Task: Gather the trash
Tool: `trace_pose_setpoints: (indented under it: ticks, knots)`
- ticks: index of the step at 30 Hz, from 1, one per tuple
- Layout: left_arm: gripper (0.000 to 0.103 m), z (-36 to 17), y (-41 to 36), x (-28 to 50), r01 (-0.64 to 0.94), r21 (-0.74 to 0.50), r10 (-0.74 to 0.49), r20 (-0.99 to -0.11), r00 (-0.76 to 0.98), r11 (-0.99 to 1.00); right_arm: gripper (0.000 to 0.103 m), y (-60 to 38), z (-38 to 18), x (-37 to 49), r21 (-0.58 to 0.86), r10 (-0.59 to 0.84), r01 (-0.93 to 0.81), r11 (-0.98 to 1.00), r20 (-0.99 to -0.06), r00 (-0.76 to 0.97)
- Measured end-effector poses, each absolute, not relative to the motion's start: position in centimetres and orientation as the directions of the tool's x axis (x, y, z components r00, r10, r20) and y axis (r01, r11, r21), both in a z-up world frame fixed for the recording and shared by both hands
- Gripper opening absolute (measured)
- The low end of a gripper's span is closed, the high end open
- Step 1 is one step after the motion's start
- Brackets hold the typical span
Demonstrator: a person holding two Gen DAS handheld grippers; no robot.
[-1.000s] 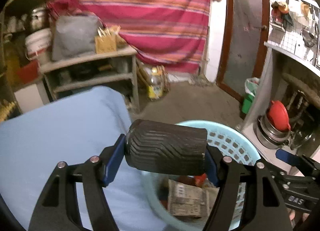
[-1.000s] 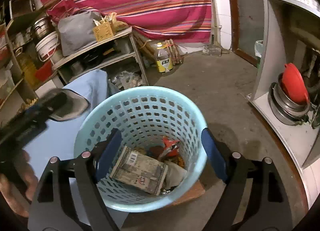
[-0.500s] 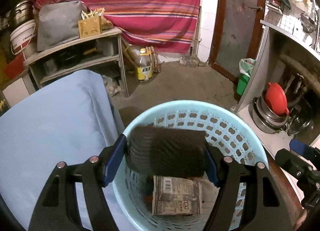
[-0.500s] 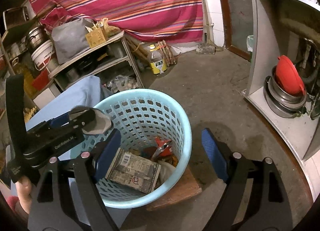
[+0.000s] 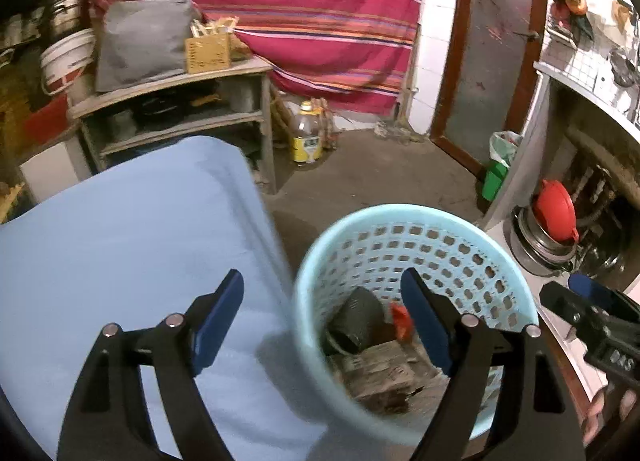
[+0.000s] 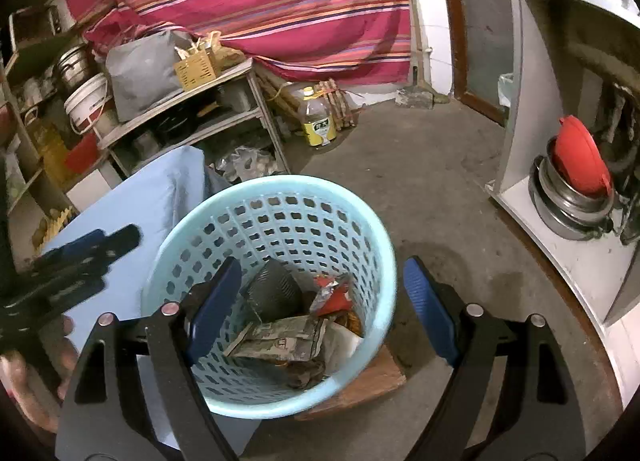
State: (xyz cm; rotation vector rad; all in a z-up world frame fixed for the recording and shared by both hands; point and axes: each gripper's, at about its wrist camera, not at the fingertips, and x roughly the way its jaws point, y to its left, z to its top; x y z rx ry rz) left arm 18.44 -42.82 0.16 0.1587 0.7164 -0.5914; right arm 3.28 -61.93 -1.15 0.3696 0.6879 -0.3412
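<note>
A light blue perforated basket (image 5: 460, 221) (image 6: 360, 217) stands on the floor beside a table with a blue cloth (image 5: 120, 245). Inside it lie a dark ribbed cup (image 5: 356, 315) (image 6: 274, 289), a red wrapper (image 6: 334, 293) and a printed carton (image 6: 288, 339). My left gripper (image 5: 322, 325) is open and empty above the basket's left rim and the cloth edge; it also shows in the right wrist view (image 6: 80, 257). My right gripper (image 6: 322, 313) is open and empty above the basket; its tip shows in the left wrist view (image 5: 592, 313).
A wooden block (image 6: 360, 385) sits under the basket. A shelf unit (image 6: 192, 117) with clutter and an oil bottle (image 6: 318, 117) stand behind. A white cabinet (image 6: 560, 245) with metal pots and a red lid (image 6: 580, 165) stands to the right.
My left gripper opened and let go of the dark ribbed cup, which dropped into the basket. The left gripper then shifted left, toward the blue cloth.
</note>
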Motion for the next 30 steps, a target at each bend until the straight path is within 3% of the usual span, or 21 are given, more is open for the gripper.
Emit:
trace_pose_setpoints:
  ticks: [15, 30]
  knots:
    - [0.094, 3.2, -25.8, 11.7, 0.455, 0.012, -0.366, -0.575, 0.731, 0.890, 0.099, -49.9, 1.1, 2.9, 0.113, -0.177, 0.301, 0.947, -0.601, 0.780]
    - [0.099, 2.1, -10.4, 2.7, 0.291, 0.012, -0.249, -0.487, 0.837, 0.957, 0.099, -34.1, 0.5, -3.8, 0.043, -0.156, 0.204, 0.978, -0.495, 0.855]
